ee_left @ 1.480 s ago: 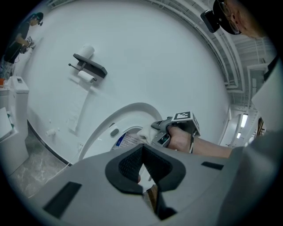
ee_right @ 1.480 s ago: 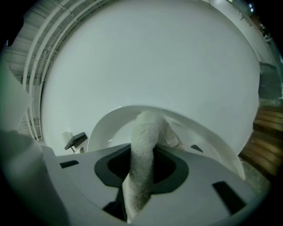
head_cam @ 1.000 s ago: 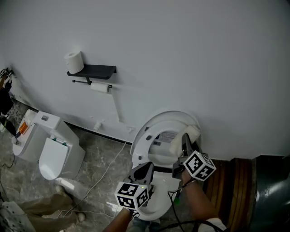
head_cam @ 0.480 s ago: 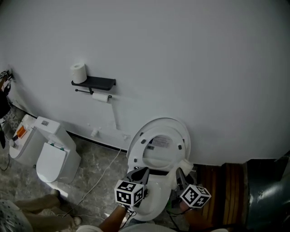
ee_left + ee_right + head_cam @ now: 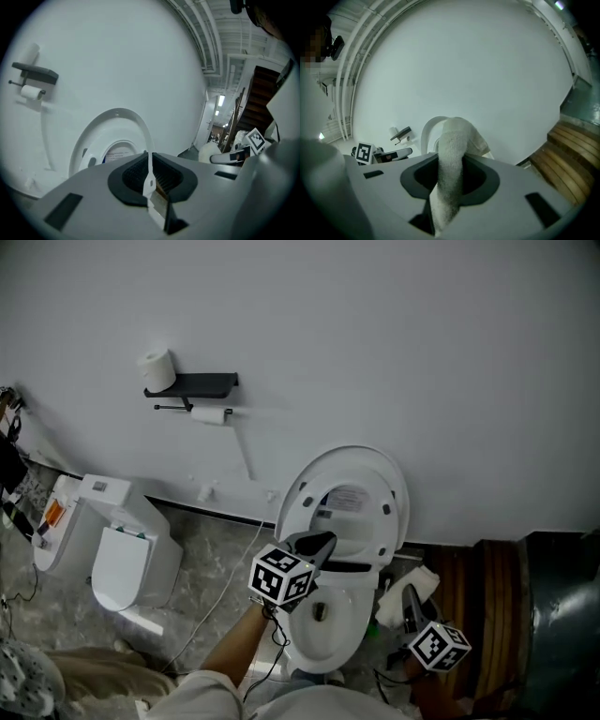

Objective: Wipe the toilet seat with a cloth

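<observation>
Left tool [image 5: 317, 543]: jaws together, empty, against the raised toilet seat [image 5: 298, 507]. Right tool [image 5: 410, 600], just right of the bowl [image 5: 330, 645]: clamped on the cloth [image 5: 419, 581]. Cloth looks soft, light, floppy; probably best pinched mid-fold, wad forward.

Toilet [image 5: 330, 641] against wall [image 5: 422, 352], bin [image 5: 122, 559] left, paper roll [image 5: 157, 369] on shelf [image 5: 199, 385]

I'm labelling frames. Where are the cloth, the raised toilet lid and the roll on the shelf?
cloth [image 5: 452, 145]: right gripper view, bunched middle.
raised toilet lid [image 5: 352, 463]: head view, upper rim.
roll [image 5: 157, 369]: head view, its side.
</observation>
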Tool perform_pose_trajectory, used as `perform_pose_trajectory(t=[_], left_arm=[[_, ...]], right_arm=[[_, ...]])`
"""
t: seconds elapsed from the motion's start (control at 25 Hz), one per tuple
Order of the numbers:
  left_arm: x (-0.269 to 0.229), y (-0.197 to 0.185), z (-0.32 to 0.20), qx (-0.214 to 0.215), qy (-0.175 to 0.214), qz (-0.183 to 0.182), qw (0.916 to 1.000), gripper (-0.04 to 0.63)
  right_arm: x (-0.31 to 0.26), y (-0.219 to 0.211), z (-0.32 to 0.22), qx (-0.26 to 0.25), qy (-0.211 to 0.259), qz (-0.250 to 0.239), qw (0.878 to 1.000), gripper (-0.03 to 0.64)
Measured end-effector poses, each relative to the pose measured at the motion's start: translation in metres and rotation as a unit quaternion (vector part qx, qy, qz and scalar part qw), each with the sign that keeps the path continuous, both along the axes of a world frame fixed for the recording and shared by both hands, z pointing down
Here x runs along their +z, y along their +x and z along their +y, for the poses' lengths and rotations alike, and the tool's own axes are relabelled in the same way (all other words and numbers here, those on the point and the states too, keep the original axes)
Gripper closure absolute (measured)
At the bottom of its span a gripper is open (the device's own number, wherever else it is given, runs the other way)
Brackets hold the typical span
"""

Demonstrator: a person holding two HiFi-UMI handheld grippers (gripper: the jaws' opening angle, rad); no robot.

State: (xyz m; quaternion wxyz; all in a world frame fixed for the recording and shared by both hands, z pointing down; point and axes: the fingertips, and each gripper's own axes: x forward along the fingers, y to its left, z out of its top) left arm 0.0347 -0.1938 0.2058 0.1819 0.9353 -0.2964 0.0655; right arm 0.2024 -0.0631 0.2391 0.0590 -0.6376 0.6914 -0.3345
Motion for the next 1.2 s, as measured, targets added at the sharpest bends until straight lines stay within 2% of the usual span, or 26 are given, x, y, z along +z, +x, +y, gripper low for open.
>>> perform_pose_trajectory(t=[0.04, 0.2, 0.36, 0.52, 0.64, 0.88, 1.08, 1.2], left_arm=[[0.001, 0.0, -0.012, 0.008, 0.005, -0.01, 0.9999, 0.572], [0.002, 0.002, -0.06, 0.022, 0.012, -0.026, 0.9994, 0.425], [0.005, 0.004, -0.11, -0.004, 0.05, -0.076, 0.9958, 0.325], [0.002, 0.0, -0.148, -0.072, 0.096, -0.119, 0.9856, 0.311], [0.009, -0.001, -0.165, -0.113, 0.094, -0.141, 0.9791, 0.311], [0.044, 0.012, -0.186, -0.109, 0.03, -0.173, 0.9784, 0.313], [0.048, 0.015, -0.198, -0.115, 0.032, -0.179, 0.9766, 0.313], [0.048, 0.015, -0.198, -0.119, 0.03, -0.174, 0.9771, 0.313]], right_arm=[[0.003, 0.004, 0.003, 0.01, -0.005, -0.005, 1.0, 0.515], [0.019, 0.015, 0.018, 0.047, -0.027, -0.027, 0.998, 0.516], [0.037, 0.022, 0.029, 0.078, -0.045, -0.044, 0.995, 0.515], [0.047, 0.023, 0.035, 0.091, -0.047, -0.061, 0.993, 0.515], [0.049, 0.025, 0.043, 0.098, -0.044, -0.079, 0.991, 0.516], [0.047, 0.06, 0.062, 0.147, -0.039, -0.086, 0.985, 0.515], [0.063, 0.083, 0.072, 0.17, -0.049, -0.105, 0.979, 0.516], [0.063, 0.093, 0.066, 0.174, -0.041, -0.1, 0.979, 0.515]])
